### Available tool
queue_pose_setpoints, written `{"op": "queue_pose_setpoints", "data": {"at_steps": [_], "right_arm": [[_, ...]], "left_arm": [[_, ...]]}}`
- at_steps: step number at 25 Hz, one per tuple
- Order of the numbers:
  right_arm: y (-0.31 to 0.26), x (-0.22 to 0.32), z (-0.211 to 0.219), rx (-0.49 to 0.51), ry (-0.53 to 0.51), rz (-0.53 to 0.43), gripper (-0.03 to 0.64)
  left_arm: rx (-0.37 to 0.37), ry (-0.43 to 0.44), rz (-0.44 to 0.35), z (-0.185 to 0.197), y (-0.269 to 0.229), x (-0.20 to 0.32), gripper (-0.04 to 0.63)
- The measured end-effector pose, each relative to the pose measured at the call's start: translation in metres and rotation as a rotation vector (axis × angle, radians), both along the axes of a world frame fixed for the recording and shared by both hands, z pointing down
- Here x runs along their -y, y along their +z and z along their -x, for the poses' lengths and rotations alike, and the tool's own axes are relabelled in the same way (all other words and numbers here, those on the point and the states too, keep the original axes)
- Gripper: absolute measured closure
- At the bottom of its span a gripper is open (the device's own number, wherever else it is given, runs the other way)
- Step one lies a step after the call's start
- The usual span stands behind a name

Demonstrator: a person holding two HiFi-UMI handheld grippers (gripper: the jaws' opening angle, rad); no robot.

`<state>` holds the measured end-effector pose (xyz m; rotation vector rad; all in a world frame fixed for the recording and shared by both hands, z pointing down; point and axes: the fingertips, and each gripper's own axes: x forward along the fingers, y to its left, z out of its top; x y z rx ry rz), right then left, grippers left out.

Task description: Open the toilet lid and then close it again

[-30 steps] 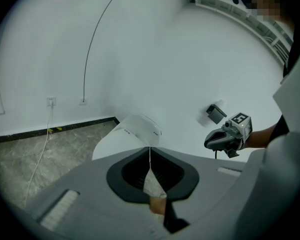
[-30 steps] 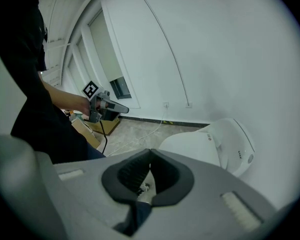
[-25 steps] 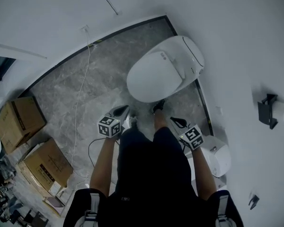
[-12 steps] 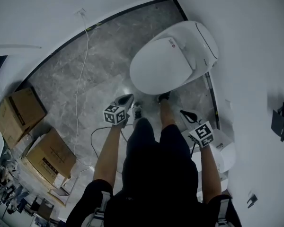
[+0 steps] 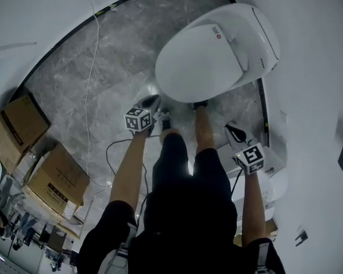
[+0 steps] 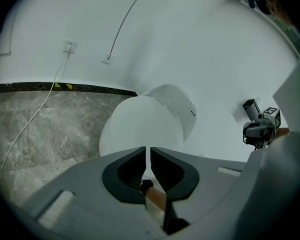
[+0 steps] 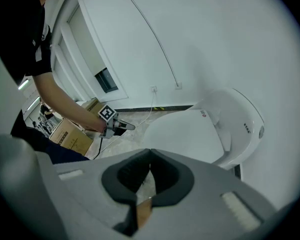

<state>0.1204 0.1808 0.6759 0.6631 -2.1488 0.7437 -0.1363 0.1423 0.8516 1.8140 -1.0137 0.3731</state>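
Close beneath the head camera, the person's legs [image 5: 186,170] stood at the foot of the toilet, a gripper held out on either side; the left gripper [image 5: 151,101] pointed down toward the floor [image 5: 74,101] just short of the bowl's front, and its own view showed the jaws drawn together to a thin slit with nothing between them [image 6: 149,153]; the right gripper [image 5: 234,132] hung beside the bowl's right flank, its jaws likewise met at the tips and empty [image 7: 149,156]; neither touched the toilet. Just beyond them lay the toilet lid [image 5: 197,67], white and oval, flat down on the seat and so fully closed, its front rim nearest the left gripper; behind it rose the rear housing [image 5: 262,30] against the wall. Farther off to the left a white cable [image 5: 90,61] trailed across the marbled floor up to a wall socket [image 6: 69,46], and cardboard boxes [image 5: 52,190] sat near the far wall. Judged from this, the task was at its opening step, the approach, with the lift not yet begun; the next move would call for bringing one gripper's tips to the lid's front edge, either wedging them closed beneath the rim or parting them enough to pinch it, then swinging the lid up and back about its rear hinge; the smooth, rounded rim looked likely to slip from a shallow hold.
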Motion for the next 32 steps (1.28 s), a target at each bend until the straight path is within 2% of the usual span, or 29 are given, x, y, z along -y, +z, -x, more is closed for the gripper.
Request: {"op": "queue_pose_setpoints", "data": {"at_steps": [4,5,6,7,10,13,18,25,29,32], "right_arm": [[0.011,-0.001,0.001,-0.001,0.013,-0.001,0.614],[0.014,-0.002,0.002,0.000,0.017,0.000,0.614],[0.016,-0.004,0.002,0.000,0.021,0.002,0.614],[0.019,-0.006,0.002,0.000,0.025,0.006,0.614],[0.028,-0.014,0.000,-0.003,0.030,0.024,0.614],[0.035,-0.024,-0.005,-0.012,0.032,0.053,0.614],[0.043,-0.034,-0.012,-0.024,0.032,0.074,0.614],[0.045,-0.036,-0.019,-0.027,0.030,0.084,0.614],[0.043,-0.033,-0.018,-0.019,0.031,0.081,0.614],[0.043,-0.033,-0.018,-0.013,0.033,0.084,0.614]], "left_arm": [[0.002,-0.008,0.028,-0.002,0.026,0.000,0.577],[0.009,-0.007,0.039,-0.003,0.033,0.000,0.549],[0.014,-0.007,0.051,-0.004,0.039,-0.001,0.476],[0.016,-0.006,0.061,-0.005,0.046,-0.002,0.432],[0.016,-0.017,0.082,-0.010,0.063,-0.001,0.412],[0.014,-0.079,0.107,-0.010,0.080,0.000,0.352],[-0.037,-0.170,0.130,-0.014,0.096,0.004,0.341],[-0.101,-0.270,0.102,-0.020,0.094,0.014,0.339],[-0.080,-0.309,0.124,-0.020,0.097,0.016,0.294],[-0.092,-0.333,0.135,-0.024,0.099,0.019,0.290]]}}
